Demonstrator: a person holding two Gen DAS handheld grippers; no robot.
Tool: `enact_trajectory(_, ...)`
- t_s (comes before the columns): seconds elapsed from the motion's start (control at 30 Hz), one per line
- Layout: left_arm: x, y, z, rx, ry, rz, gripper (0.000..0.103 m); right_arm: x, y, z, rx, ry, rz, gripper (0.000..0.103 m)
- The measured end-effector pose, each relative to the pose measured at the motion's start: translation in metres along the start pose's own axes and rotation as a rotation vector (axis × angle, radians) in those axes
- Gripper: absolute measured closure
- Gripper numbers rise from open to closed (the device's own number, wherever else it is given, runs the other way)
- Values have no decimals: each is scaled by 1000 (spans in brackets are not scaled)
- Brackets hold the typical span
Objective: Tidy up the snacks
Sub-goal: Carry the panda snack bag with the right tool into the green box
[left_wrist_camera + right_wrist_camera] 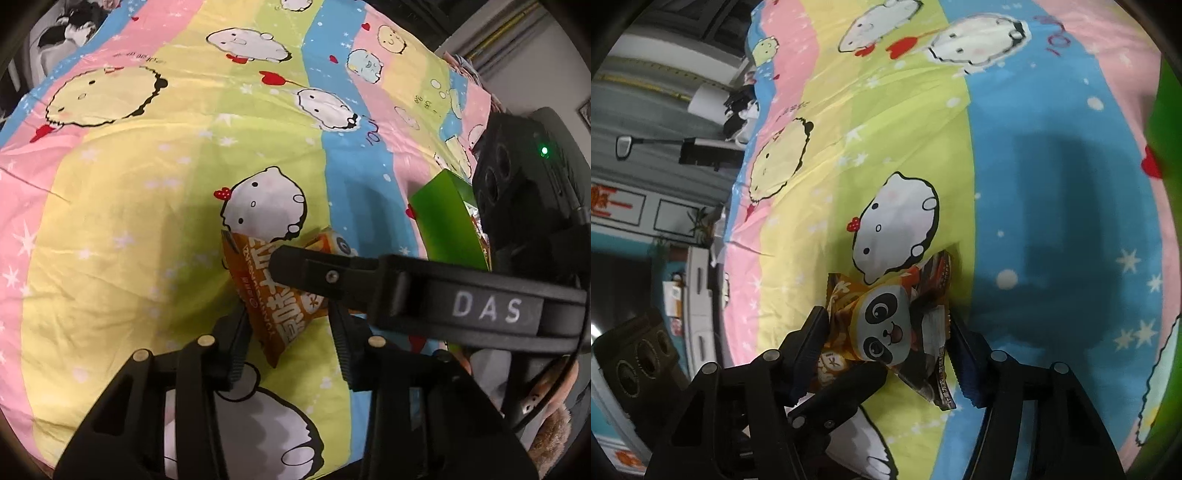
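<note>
Both tools work same snack spot on bed (110, 206). Left tool (288, 347) clamps orange packet (280, 314); right tool (886, 350) straddles panda packet (886, 325), grip unclear, likely gathering both for green box (447, 218).

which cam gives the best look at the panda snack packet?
Right wrist. The panda snack packet faces the lens there, panda face clear, between the right gripper fingers. Left wrist shows the orange packet from another side, printed text only, partly behind a black gripper finger.

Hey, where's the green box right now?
In the left wrist view the green box stands at the right, on the bedsheet's blue and pink stripes beside the other gripper's black body, up and right of the orange snack packet.
</note>
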State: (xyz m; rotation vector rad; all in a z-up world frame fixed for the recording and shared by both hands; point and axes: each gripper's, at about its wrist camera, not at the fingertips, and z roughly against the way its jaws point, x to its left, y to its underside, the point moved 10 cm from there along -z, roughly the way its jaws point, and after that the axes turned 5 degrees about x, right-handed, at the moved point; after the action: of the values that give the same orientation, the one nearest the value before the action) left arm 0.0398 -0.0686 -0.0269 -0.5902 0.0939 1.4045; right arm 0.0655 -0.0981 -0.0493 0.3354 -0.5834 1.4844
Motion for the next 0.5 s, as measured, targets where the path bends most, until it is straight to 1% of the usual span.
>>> enact_trajectory(0.1,-4,0,7,-18,-12,-17,64,3,2,6,-20,-2,9,43)
enact_trajectory(0.2,-14,-2,18,-49,-17,-45,64,8,4,21,-60,-9,19,43)
enact_trajectory(0.5,-61,-8,53,-148,-14,-149,63,17,9,83,-222,-8,48,43)
